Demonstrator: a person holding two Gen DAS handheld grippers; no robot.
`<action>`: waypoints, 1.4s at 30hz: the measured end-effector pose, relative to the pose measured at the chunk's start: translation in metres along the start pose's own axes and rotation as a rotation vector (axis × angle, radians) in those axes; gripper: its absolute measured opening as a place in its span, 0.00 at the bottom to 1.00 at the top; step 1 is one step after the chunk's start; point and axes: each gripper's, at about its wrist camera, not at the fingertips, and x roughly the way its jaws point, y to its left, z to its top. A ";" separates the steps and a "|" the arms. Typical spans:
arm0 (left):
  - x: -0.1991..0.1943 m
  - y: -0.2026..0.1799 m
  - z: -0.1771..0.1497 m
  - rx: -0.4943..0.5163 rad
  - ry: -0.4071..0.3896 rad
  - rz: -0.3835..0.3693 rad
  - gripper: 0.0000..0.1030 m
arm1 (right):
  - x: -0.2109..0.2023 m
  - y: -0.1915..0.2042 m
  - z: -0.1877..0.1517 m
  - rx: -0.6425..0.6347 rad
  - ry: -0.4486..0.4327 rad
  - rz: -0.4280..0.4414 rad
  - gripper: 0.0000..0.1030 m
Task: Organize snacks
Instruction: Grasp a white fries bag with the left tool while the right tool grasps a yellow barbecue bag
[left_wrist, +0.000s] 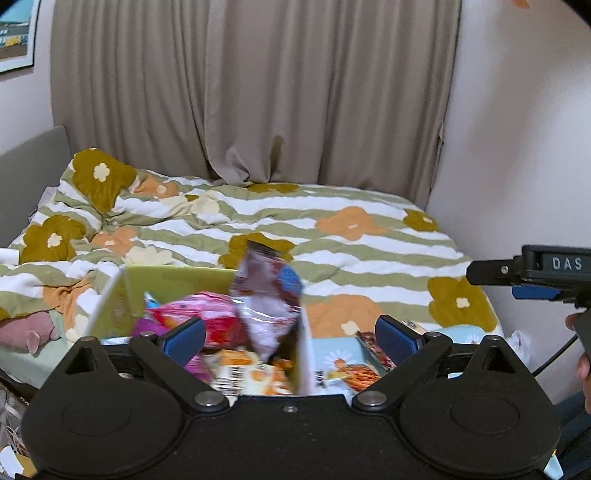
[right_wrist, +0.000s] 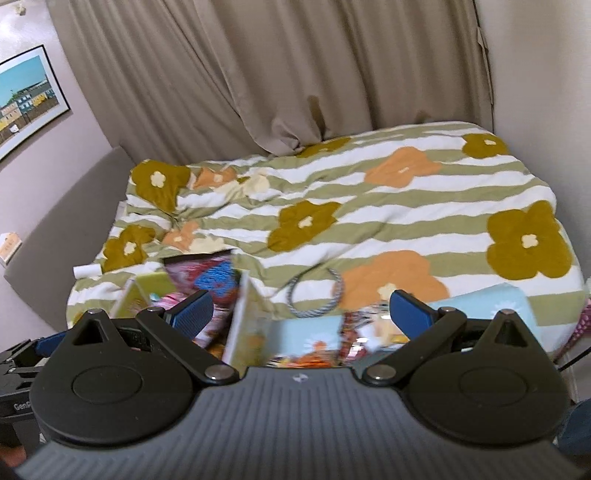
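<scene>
While both tools, left tool (left_wrist: 290, 334) and right tool (right_wrist: 301, 314), hang released, the green box (left_wrist: 177, 282) looks filled; next, probably the blue box's (right_wrist: 306, 338) snacks.

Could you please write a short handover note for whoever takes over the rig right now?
Left hand-held gripper: open, empty, above the green box.
Right hand-held gripper: open, empty, over the blue box.
Both boxes sit side by side on the bed.
Done: green box holds several snack packs; one tall pack sticks up.
Left: check the blue box's packets; further loose snacks cannot be seen.
</scene>
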 end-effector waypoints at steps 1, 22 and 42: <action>0.005 -0.011 -0.001 0.010 0.009 0.005 0.97 | 0.003 -0.009 0.001 0.001 0.009 0.000 1.00; 0.138 -0.145 -0.083 0.705 0.249 0.091 0.97 | 0.129 -0.122 0.007 0.029 0.286 0.081 1.00; 0.208 -0.126 -0.096 0.694 0.428 0.142 0.65 | 0.212 -0.142 -0.018 0.203 0.418 0.110 1.00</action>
